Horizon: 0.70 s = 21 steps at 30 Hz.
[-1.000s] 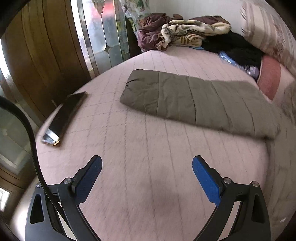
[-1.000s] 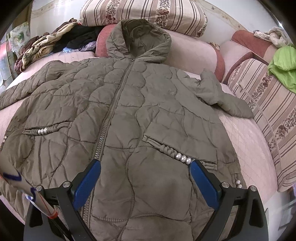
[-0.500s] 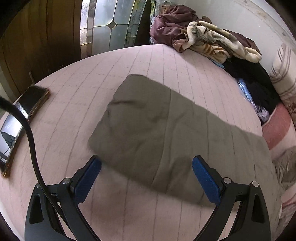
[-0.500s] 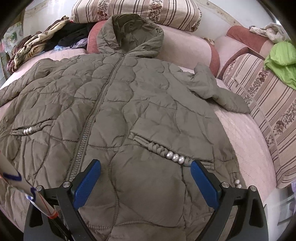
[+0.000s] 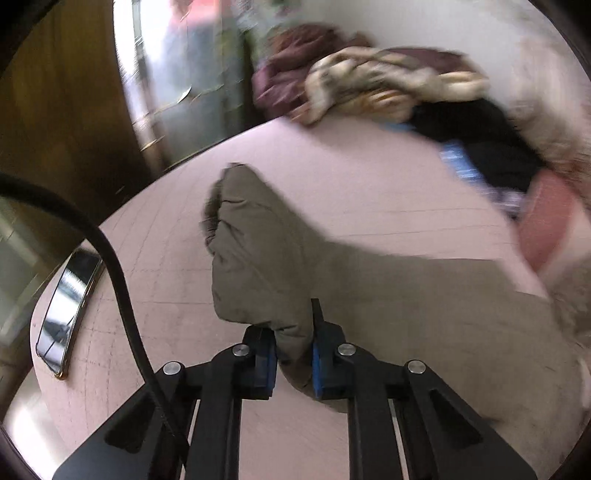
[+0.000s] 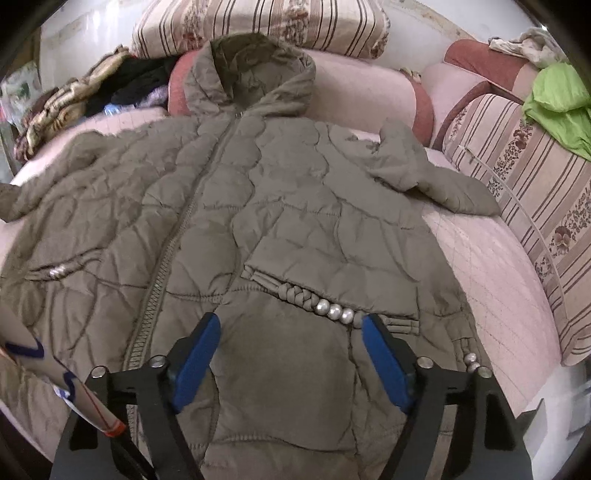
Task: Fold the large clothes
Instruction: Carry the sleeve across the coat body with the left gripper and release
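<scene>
An olive quilted hooded coat lies spread front-up on a pink bed, hood toward the striped pillows. Its left sleeve stretches across the bed in the left wrist view. My left gripper is shut on the sleeve near the cuff, with fabric bunched between the blue pads, and holds it off the bed. My right gripper is open, its blue pads low over the coat's lower front, beside the beaded pocket trim. The right sleeve lies folded out to the right.
A phone lies at the bed's left edge. A heap of clothes and blankets sits at the far corner. Striped pillows and cushions line the head and right side; a green garment lies on them. Wooden door at left.
My left gripper moved up to the sleeve, shut on it near the cuff and lifted it. My right gripper moved closer to the coat's lower front and stayed open, a little narrower.
</scene>
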Motion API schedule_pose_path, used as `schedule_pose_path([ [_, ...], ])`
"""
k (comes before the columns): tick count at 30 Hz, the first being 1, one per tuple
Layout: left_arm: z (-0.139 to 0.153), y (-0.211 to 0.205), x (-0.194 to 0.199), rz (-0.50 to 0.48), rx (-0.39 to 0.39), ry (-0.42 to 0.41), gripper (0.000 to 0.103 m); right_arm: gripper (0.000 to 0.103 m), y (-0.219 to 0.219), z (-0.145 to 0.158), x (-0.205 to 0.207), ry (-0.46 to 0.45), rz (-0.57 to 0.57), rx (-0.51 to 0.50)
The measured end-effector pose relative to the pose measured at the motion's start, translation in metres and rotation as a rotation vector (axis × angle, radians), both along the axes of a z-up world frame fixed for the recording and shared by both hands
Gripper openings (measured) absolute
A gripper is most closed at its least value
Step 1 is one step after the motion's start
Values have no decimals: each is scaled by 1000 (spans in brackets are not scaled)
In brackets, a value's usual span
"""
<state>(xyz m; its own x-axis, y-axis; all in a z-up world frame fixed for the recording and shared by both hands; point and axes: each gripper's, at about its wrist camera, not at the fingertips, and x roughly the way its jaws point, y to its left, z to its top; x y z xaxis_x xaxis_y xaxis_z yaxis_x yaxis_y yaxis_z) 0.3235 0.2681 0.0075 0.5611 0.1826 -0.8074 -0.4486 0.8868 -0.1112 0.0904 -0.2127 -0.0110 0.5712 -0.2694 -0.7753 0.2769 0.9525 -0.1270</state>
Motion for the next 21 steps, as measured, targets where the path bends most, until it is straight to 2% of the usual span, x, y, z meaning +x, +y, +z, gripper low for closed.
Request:
schedule_pose_path([
  [4, 56, -65, -22, -169, -22, -100, 13, 82, -15, 13, -16, -53, -19, 30],
  [7, 92, -130, -38, -312, -45, -165, 13, 82, -30, 20, -28, -80, -47, 48],
  [9, 110, -179, -47, -420, -75, -199, 13, 82, -38, 24, -37, -97, -63, 49],
  [11, 116, -229, -55, -513, -93, -213, 13, 82, -50, 27, -48, -112, -83, 49],
  [14, 107, -304, -67, -643, -101, -202, 13, 82, -70, 27, -62, -116, -121, 66],
  [17, 80, -369, -74, -744, -127, -145, 13, 82, -93, 26, -72, -113, -164, 90],
  [21, 31, -435, -83, -809, -53, -76, 17, 82, -126, 24, -80, -101, -225, 114],
])
